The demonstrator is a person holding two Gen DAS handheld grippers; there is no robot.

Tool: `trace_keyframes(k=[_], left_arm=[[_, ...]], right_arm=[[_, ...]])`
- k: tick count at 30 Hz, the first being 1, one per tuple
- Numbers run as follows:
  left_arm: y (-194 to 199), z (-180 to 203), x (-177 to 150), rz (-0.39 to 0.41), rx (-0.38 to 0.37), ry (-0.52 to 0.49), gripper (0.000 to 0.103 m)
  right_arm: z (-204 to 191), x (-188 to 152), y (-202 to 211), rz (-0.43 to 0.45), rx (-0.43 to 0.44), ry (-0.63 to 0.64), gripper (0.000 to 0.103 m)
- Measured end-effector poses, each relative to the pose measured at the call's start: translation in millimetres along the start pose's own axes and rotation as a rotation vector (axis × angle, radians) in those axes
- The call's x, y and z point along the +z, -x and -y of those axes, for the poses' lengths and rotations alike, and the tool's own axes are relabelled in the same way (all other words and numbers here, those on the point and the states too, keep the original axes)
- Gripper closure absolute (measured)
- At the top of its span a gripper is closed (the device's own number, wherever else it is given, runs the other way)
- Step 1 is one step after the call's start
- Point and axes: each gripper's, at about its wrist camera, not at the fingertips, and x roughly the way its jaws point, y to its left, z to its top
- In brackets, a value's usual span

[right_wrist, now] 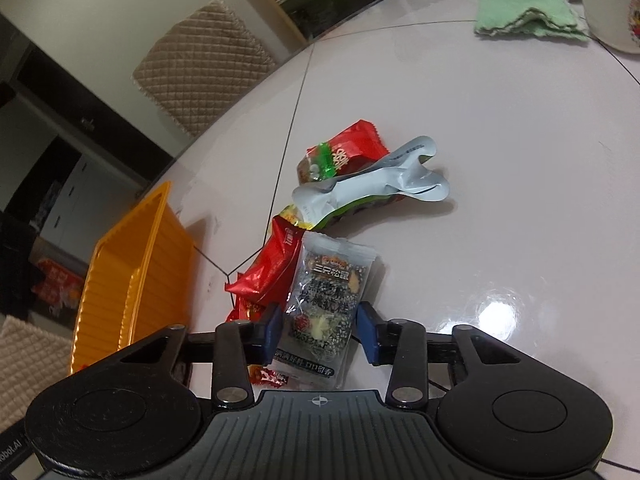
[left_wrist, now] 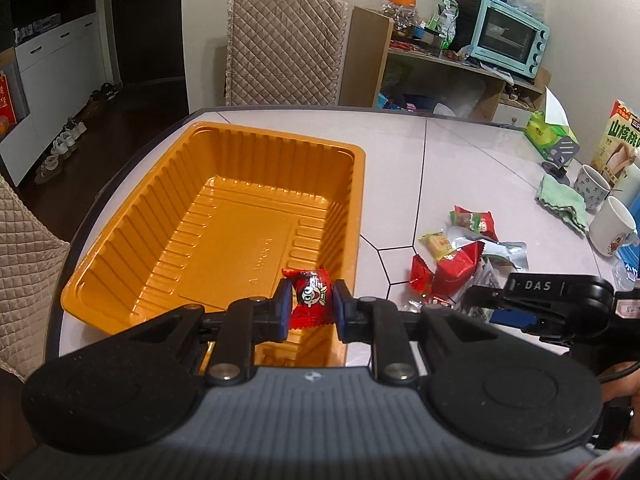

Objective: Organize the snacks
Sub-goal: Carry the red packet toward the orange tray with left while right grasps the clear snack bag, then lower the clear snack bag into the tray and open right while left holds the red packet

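Observation:
My left gripper (left_wrist: 310, 306) is shut on a small red candy packet (left_wrist: 310, 295) with a cartoon face, held over the near right corner of the empty orange plastic tray (left_wrist: 132, 224). My right gripper (right_wrist: 320, 330) is open, its blue pads on either side of a clear nut-bar packet (right_wrist: 326, 292) that lies on the table; a gap shows at the right pad. The right gripper also shows in the left wrist view (left_wrist: 520, 304), low over the snack pile (left_wrist: 460, 252). The tray also shows in the right wrist view (right_wrist: 132, 276), at left.
More snacks lie beyond the nut bar: a red packet (right_wrist: 272, 264), a grey pouch (right_wrist: 380, 180), a red-green packet (right_wrist: 344, 152). A green cloth (right_wrist: 528, 12), mugs (left_wrist: 612, 226), a tissue box (left_wrist: 550, 132) and a carton stand at the table's right. Quilted chairs (left_wrist: 284, 48) ring the table.

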Motion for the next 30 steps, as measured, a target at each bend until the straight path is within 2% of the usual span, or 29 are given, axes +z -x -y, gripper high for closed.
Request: trace_keyframes(k=[3, 13, 21, 30], left_arm=[[1.1, -2.2, 0.2, 0.000, 0.000, 0.004, 0.083], [11.3, -16.2, 2.2, 0.002, 0.007, 0.017, 0.083], [21.6, -42.8, 5.8, 0.021, 0.040, 0.036, 0.083], [29.1, -80.9, 12.0, 0.047, 0.088, 0.067, 0.083]], right_arm=[[3.4, -0.2, 8.4, 0.004, 0.007, -0.021, 0.065], [-18.7, 3.1, 48.3, -0.004, 0.021, 0.060, 0.065], [-71.8, -6.1, 56.4, -0.074, 0.101, 0.170, 0.065], [-143.2, -25.6, 39.8, -0.142, 0.218, 0.286, 0.065]])
